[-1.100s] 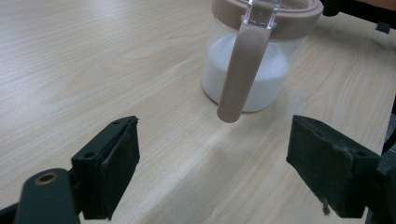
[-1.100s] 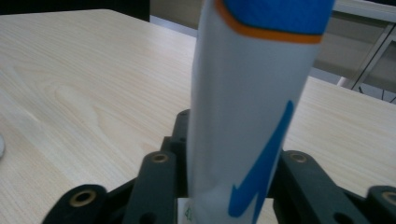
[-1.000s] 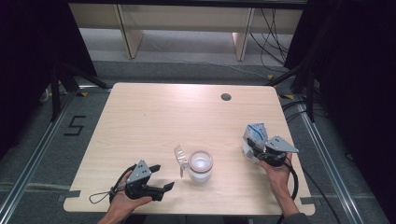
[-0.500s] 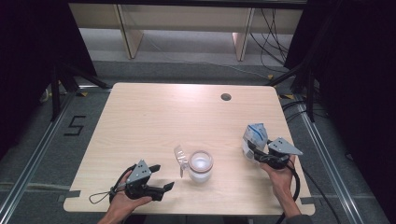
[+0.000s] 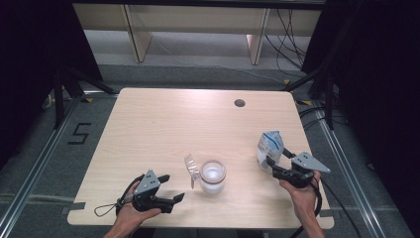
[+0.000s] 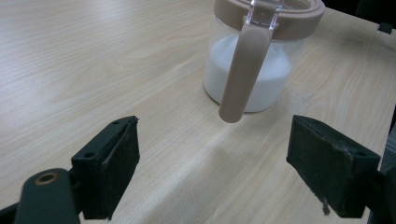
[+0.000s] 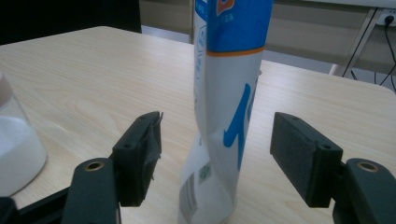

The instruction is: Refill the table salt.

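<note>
Left tongs low near the front edge, held in the left hand, jaws spread wide, pads bare. Right tongs held in the right hand, forearm entering from below; jaws have just been opening, pads now apart, pressing on nothing.

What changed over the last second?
The right gripper has just opened, letting go of the bag, which stands between its jaws, and has drawn back slightly. The left gripper, the jar and the bag have stayed put.
</note>
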`<state>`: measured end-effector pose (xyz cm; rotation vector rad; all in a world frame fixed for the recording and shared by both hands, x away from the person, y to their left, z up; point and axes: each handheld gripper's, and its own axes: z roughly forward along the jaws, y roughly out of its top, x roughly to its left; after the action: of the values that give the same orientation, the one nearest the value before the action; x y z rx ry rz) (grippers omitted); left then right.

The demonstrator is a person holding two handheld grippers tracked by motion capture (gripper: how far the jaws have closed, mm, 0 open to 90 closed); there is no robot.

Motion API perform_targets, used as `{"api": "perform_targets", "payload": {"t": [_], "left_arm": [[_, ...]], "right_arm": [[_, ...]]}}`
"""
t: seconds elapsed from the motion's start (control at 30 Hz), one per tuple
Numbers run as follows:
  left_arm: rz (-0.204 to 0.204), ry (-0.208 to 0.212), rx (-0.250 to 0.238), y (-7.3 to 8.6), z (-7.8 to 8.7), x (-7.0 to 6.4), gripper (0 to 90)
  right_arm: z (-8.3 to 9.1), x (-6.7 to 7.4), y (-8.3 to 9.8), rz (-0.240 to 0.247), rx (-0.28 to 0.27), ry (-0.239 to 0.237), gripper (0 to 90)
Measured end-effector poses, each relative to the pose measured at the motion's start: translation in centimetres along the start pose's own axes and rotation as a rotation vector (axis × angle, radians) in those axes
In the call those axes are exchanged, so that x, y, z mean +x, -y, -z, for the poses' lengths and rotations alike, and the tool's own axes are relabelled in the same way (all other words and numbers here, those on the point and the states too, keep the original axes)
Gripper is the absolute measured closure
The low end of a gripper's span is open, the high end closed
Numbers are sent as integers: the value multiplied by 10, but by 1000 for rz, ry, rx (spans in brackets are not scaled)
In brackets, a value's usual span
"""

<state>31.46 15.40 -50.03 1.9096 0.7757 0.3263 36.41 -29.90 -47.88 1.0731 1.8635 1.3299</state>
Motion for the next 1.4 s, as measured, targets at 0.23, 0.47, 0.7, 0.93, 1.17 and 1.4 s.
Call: {"api": "perform_targets", "payload": {"t": [0.23,0.47,0.7,0.93,1.17,1.4], "left_arm": [[19,-4,-2,0,0,-1,164],[1,-4,-1,0,0,0,164],[5,-4,-2,0,0,0,164],[5,-3,-2,0,0,1,164],[6,-4,-4,0,0,1,164],[9,-4,-3,0,0,1,164]], "right_arm": [[13,4,5,-20,35,34,276],[24,11,8,-44,38,24,251],[34,19,10,-61,54,1,248],[40,28,12,-64,58,-16,238],[45,37,12,-57,44,-51,200],[50,46,14,-68,69,-95,159]]}}
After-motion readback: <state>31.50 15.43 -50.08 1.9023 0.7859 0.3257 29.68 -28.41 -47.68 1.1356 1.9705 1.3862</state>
